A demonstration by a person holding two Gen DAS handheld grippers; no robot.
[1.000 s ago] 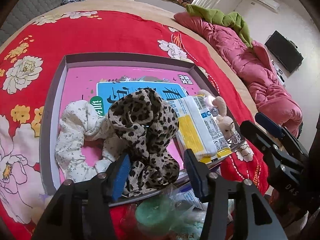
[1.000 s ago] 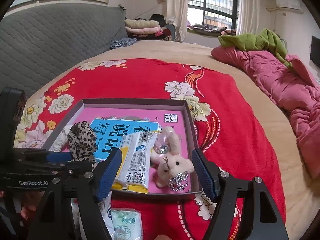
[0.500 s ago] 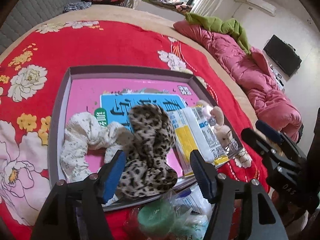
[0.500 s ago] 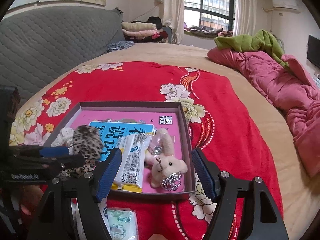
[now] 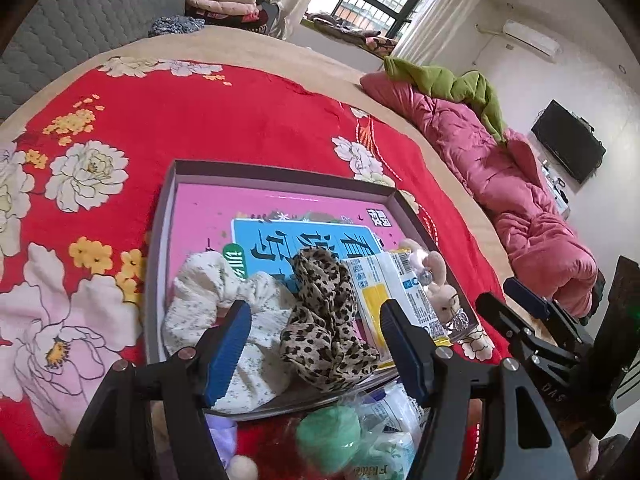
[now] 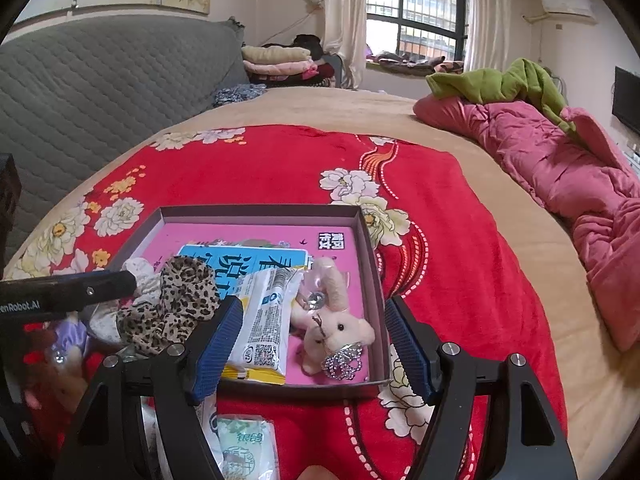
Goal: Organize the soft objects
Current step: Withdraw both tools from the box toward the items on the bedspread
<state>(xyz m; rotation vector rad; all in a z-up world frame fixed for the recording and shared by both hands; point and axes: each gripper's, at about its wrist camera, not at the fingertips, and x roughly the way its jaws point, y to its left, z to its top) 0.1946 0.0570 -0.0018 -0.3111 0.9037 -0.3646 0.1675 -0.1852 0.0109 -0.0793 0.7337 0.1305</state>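
Left wrist view: left tool (image 5: 316, 344) spread wide, nothing gripped.
Right tool (image 6: 314, 344): open, empty, above the tray's near edge.
Tray (image 5: 280, 172): on the red bedspread (image 5: 200, 112).
Scrunchies: leopard one (image 5: 328, 320) leans on the white one (image 5: 212, 304) (both in the tray).
Tissue pack (image 6: 266, 320): beside the rabbit (image 6: 336, 320).
Green ball (image 5: 328, 444): outside the tray, perhaps bagged.

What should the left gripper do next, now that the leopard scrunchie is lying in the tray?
Probably reach for the green ball just outside the tray: the left gripper is open and empty, and the leopard scrunchie already lies inside.
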